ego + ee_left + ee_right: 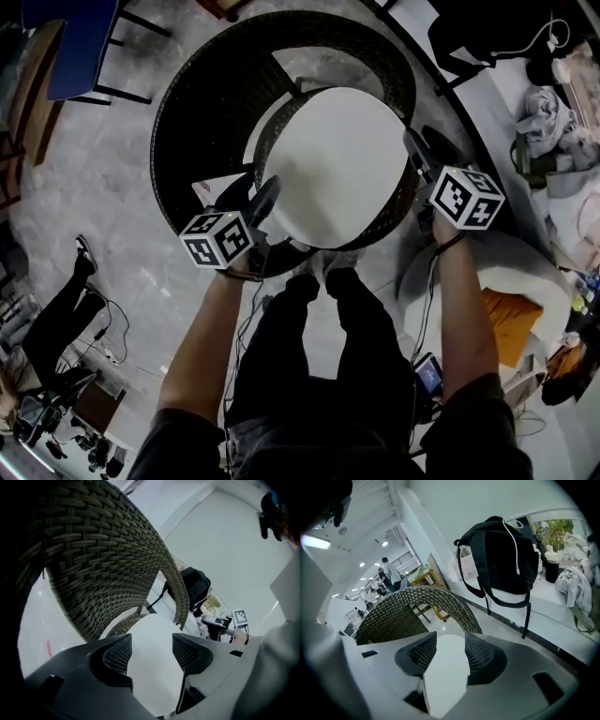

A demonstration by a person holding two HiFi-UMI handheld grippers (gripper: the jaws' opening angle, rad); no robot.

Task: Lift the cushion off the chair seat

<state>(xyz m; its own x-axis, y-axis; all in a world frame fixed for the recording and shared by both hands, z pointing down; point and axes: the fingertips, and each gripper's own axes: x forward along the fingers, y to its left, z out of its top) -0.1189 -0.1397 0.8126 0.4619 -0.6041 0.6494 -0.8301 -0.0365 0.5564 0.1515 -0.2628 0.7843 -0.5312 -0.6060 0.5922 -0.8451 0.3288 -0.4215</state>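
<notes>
Both the left tongs (249,194) and right tongs (427,152) clamp opposite edges of the round, face-up cushion (337,164).

**A:** What does the head view keep from us?

**B:** The chair's (202,103) seat lies unseen under the cushion (337,159). The left claw (265,192) covers part of the cushion's lower-left rim. At the frame's left edge a second person (56,314) is cut off, so only the legs show.

**A:** And the claw views?

**B:** In the left gripper view, the claw's own body blocks the cushion's lower part. The wicker back runs out of the frame at the upper left. Past the right claw (449,649), the people (389,576) in the upper left are too small to tell apart. The heap of clothes (581,597) is cut by the right edge.
</notes>
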